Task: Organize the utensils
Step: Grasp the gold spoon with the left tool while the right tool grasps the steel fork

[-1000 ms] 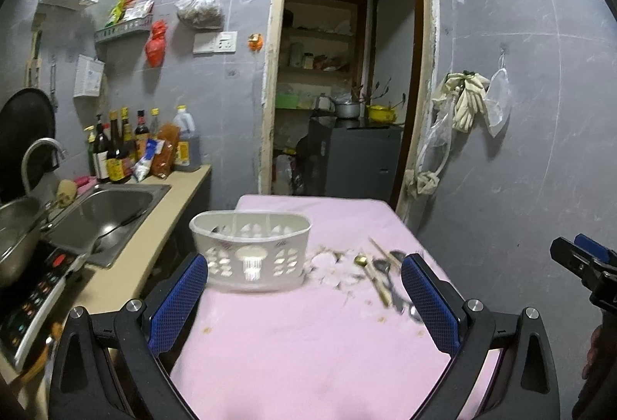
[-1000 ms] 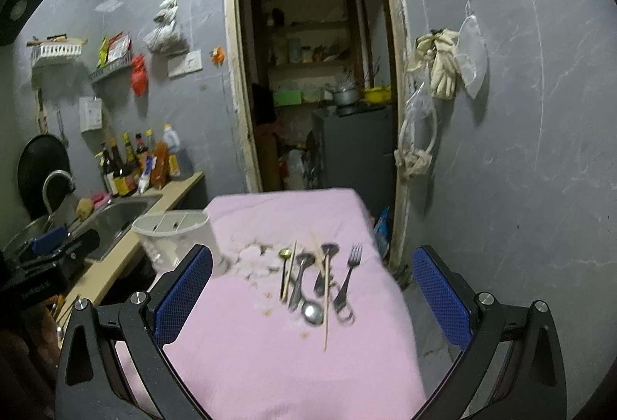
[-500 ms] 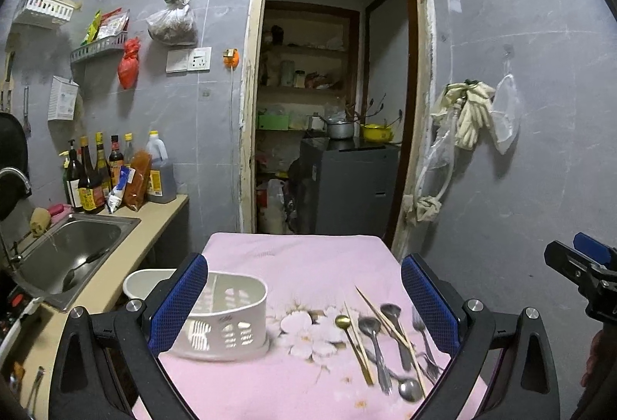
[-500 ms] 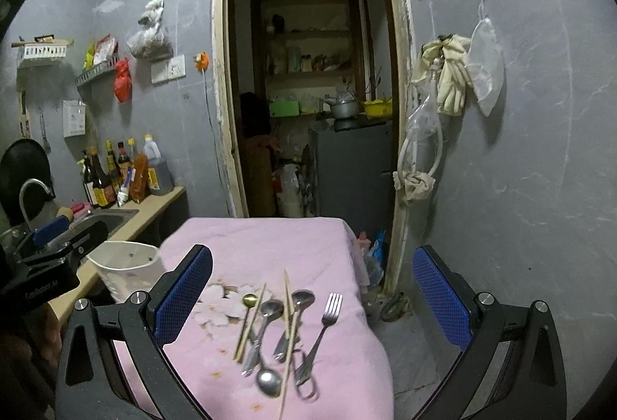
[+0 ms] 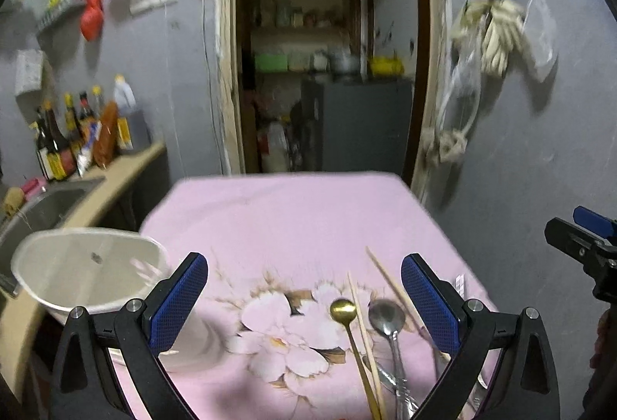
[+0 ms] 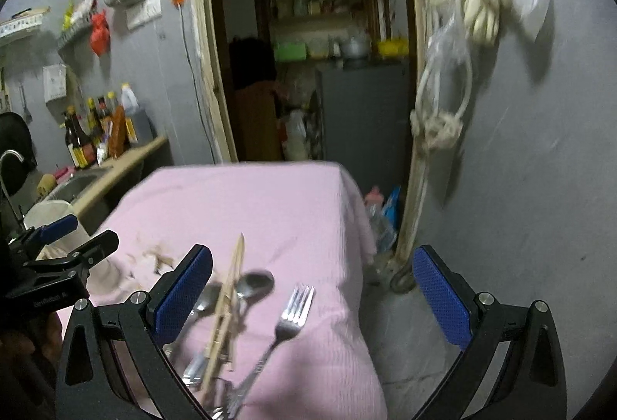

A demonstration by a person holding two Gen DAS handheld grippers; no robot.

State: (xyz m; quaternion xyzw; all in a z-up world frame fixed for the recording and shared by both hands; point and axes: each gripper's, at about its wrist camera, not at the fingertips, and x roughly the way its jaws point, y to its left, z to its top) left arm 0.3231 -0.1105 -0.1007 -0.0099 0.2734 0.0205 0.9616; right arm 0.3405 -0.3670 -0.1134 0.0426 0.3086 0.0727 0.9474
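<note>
Far half of the pink table point(image 5: 293, 212): bare cloth, open to passage. Left near corner: occupied by a white basket point(image 5: 83, 275). Right near part: crowded by spoons point(image 5: 387, 316), chopsticks point(image 6: 227, 289) and a fork point(image 6: 289, 320). Right edge: bounded by a grey wall point(image 6: 540, 169).

- The gold-bowled spoon point(image 5: 343, 309) and wooden chopsticks point(image 5: 364, 335) run off the bottom edge.
- The white plastic caddy point(image 5: 86, 275) is blurred, partly hidden behind a finger.
</note>
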